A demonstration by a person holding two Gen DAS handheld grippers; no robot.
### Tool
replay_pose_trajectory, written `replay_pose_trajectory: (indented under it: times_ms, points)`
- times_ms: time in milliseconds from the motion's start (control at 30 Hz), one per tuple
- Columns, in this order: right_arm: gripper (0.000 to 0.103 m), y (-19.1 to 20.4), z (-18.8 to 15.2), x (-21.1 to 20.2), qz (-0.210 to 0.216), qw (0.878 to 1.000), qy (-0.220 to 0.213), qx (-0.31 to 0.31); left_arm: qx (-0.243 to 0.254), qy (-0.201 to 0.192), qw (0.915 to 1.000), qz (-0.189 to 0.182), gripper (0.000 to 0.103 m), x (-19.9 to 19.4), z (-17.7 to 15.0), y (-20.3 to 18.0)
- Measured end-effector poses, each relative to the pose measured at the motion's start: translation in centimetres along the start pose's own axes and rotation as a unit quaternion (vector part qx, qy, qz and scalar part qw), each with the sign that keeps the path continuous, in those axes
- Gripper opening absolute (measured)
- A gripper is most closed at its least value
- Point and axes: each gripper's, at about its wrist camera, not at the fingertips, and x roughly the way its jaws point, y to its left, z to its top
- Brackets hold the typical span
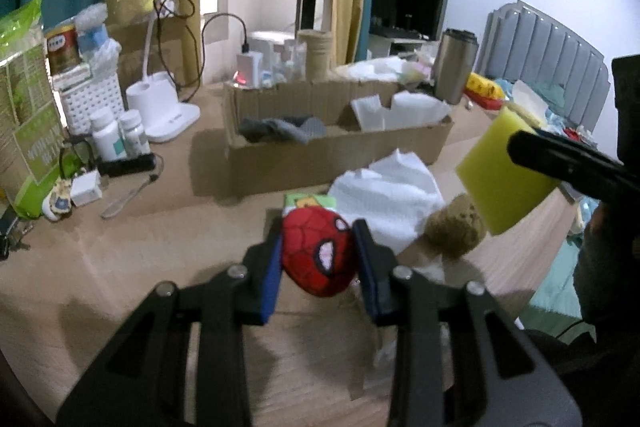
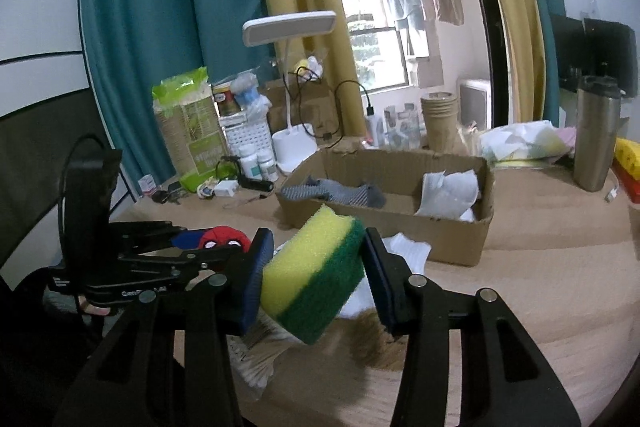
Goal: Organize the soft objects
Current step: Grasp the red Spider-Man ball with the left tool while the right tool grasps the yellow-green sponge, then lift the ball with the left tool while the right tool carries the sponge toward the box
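My left gripper point(image 1: 318, 247) is shut on a red Spider-Man plush head point(image 1: 318, 251), held above the wooden table point(image 1: 140, 259). My right gripper point(image 2: 316, 259) is shut on a yellow and green sponge point(image 2: 314, 273), also lifted off the table. In the left wrist view the sponge point(image 1: 500, 171) hangs at the right with a black finger across it. In the right wrist view the left gripper point(image 2: 224, 241) and its plush point(image 2: 224, 237) show at the left. A cardboard box point(image 2: 384, 227) behind them holds a grey sock point(image 2: 340, 193) and white paper point(image 2: 452, 193).
On the table lie a white cloth point(image 1: 392, 199), a brown fuzzy ball point(image 1: 454, 227) and a small green packet point(image 1: 310, 201). A white desk lamp point(image 1: 168, 107), pill bottles point(image 1: 116, 135), a steel tumbler point(image 2: 596, 135) and paper cups point(image 2: 438, 123) stand further back. A bed point(image 1: 552, 67) lies to the right.
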Motion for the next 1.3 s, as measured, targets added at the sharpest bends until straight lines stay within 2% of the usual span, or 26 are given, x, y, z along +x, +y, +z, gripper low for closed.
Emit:
replay_pose_trajectory:
  times_ms: [433,1300]
  points:
    - [0.048,-0.8,1.2,-0.4,-0.012,1.000,-0.012,-0.008,0.010,-0.045,0.9989,-0.003,0.034,-1.5,2.4,-0.3]
    - [0.049,-1.1,3.1,0.4,-0.014,0.999,-0.022,-0.027,0.014,-0.089,0.9959,-0.011,0.034,-2.4,5.6,0.2]
